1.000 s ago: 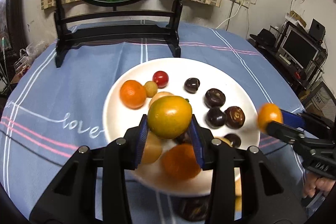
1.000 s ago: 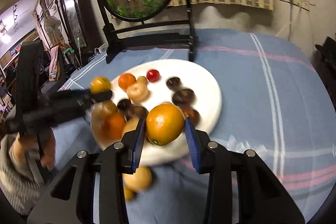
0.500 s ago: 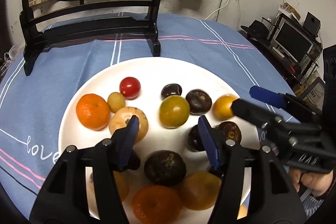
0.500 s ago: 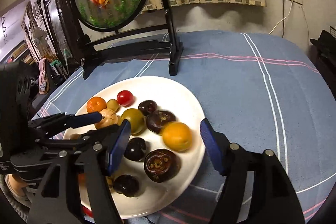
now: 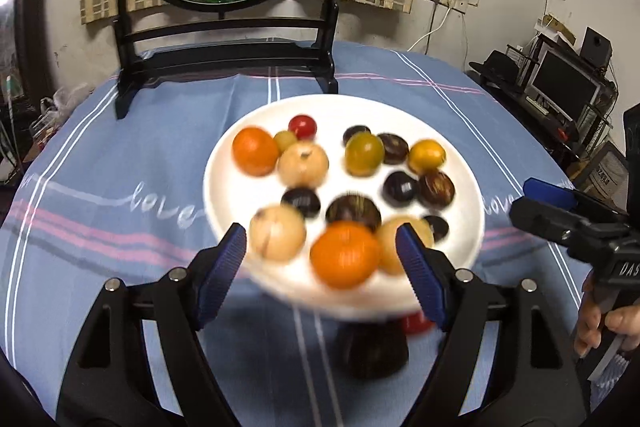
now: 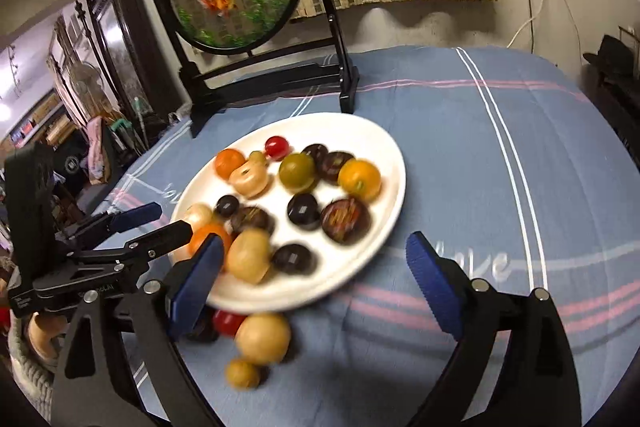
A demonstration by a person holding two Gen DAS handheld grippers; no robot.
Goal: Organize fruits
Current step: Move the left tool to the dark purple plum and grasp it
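Vs 1 s back: both grippers had each clamped a fruit; both were now released. Left gripper [image 5: 320, 259] jaws wide, nothing between the pads. Right gripper [image 6: 312, 287] same, wide and empty. Both sat further back from the plate than 0.5 s ago.

The green-yellow citrus [image 5: 364, 153] and the small orange [image 5: 426, 156] lay on the white plate [image 5: 224, 163], toward its far right edge, each touching the dark fruit [image 5: 394, 148] between them.

Plate also held a tangerine [image 5: 255, 151], cherry tomato [image 5: 302, 126], tan fruits, several more dark ones and a second tangerine [image 5: 345, 254] at the near edge. Near-edge items were motion-blurred.

Right wrist view only: tan fruit [image 6: 262, 338] and a smaller one [image 6: 242, 373] on the blue tablecloth [image 6: 480, 155], off the plate's near edge. A red fruit [image 6: 227, 322] sat there too; the left view caught it plus a dark fruit [image 5: 372, 351].
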